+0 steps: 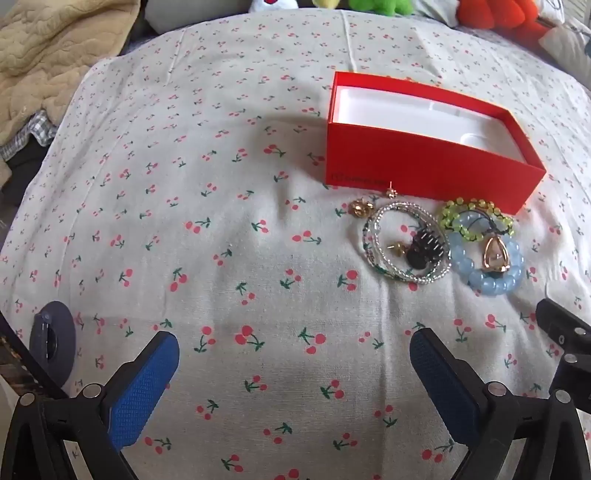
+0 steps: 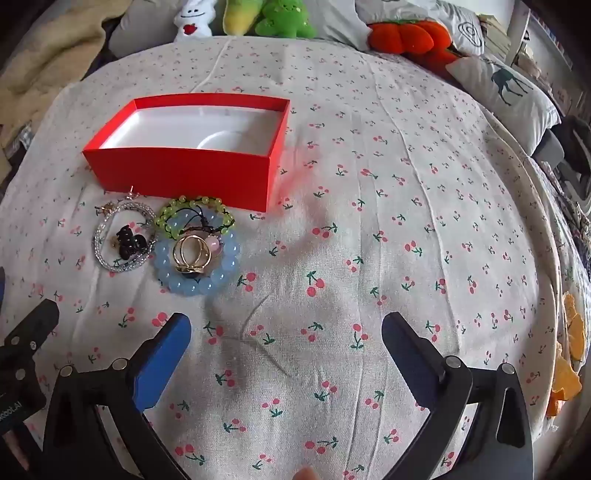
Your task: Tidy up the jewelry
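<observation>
An open red box (image 1: 424, 173) (image 2: 184, 173) with an empty white inside sits on the cherry-print cloth. In front of it lies jewelry: a silver beaded bracelet (image 1: 376, 229) (image 2: 101, 230) around black earrings (image 1: 421, 251) (image 2: 129, 242), a small gold earring (image 1: 360, 207), a yellow-green bead bracelet (image 1: 452, 210) (image 2: 173, 208), and a blue bead bracelet (image 1: 491, 284) (image 2: 195, 284) with gold rings (image 1: 496, 254) (image 2: 192, 253) on it. My left gripper (image 1: 293, 358) is open, below and left of the jewelry. My right gripper (image 2: 286, 336) is open, below and right of it.
Plush toys (image 2: 280, 18) and an orange plush (image 2: 402, 37) line the far edge. A beige blanket (image 1: 48, 55) lies at the far left. A deer-print pillow (image 2: 506, 92) lies at the right. The right gripper's body (image 1: 565, 332) shows at the left view's right edge.
</observation>
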Demonstrator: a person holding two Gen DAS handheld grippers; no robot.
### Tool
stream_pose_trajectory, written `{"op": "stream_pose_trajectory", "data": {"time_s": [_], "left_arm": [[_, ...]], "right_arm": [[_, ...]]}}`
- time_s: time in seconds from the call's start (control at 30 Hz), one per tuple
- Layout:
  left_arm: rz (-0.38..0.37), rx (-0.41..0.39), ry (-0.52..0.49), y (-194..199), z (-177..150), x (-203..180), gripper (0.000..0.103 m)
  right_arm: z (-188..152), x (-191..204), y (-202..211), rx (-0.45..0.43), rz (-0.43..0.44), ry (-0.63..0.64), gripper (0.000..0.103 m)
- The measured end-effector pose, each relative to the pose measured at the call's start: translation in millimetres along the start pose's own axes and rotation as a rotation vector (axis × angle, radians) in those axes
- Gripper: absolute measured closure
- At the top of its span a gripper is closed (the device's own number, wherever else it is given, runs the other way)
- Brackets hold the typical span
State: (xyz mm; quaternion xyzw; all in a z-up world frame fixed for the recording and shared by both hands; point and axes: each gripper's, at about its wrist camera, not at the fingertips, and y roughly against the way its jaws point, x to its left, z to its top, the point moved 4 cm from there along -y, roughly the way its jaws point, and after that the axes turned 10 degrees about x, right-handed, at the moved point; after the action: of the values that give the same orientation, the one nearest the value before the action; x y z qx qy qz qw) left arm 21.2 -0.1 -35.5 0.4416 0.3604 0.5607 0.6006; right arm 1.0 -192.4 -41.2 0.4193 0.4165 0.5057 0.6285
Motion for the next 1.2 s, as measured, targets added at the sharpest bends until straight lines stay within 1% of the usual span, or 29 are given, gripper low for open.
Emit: {"op": "stream_pose_trajectory", "data": {"time_s": [0.1, 0.13, 0.17, 0.2, 0.23, 0.3, 0.33, 0.37, 0.63, 0.97, 1.03, 1.2], "left_arm": [[-0.013, 0.038, -0.001, -7, 1, 1, 0.000], [-0.024, 0.042, 0.016, -5, 1, 9, 0.000], [-0.030, 0.025, 0.024, -8, -2, 13, 0.000], [-0.026, 0.032, 0.027, -9, 0, 13, 0.000], [-0.030, 0.037, 0.029, -10, 0, 16, 0.000], [-0.032, 0.045, 0.029, -12, 0, 21, 0.000], [-0.011, 0.039, 0.029, -11, -2, 12, 0.000], [-0.005, 0.040, 0.029, -10, -2, 9, 0.000], [0.001, 0.042, 0.034, -14, -5, 12, 0.000], [-0.011, 0.047, 0.054, -14, -8, 18, 0.000], [-0.008, 0.051, 0.059, -15, -3, 16, 0.000], [-0.010, 0.050, 0.056, -14, -4, 16, 0.000]], "right_arm": [[0, -2, 5, -0.004, 0.026, -0.017, 0.000], [1, -3, 7, -0.008, 0.034, -0.025, 0.000], [-3, 1, 2, -0.001, 0.021, -0.023, 0.000], [-4, 1, 4, -0.003, 0.026, -0.028, 0.000], [0, 1, -1, 0.023, 0.024, -0.017, 0.000], [-1, 2, 0, 0.023, 0.040, -0.020, 0.000], [-1, 2, 0, 0.022, 0.046, -0.019, 0.000], [3, 10, 2, 0.031, 0.034, -0.016, 0.000], [0, 7, 6, 0.027, 0.040, -0.012, 0.000], [-1, 11, 9, 0.024, 0.043, -0.013, 0.000], [1, 12, 9, 0.028, 0.041, -0.015, 0.000], [1, 11, 7, 0.040, 0.041, -0.020, 0.000]]}}
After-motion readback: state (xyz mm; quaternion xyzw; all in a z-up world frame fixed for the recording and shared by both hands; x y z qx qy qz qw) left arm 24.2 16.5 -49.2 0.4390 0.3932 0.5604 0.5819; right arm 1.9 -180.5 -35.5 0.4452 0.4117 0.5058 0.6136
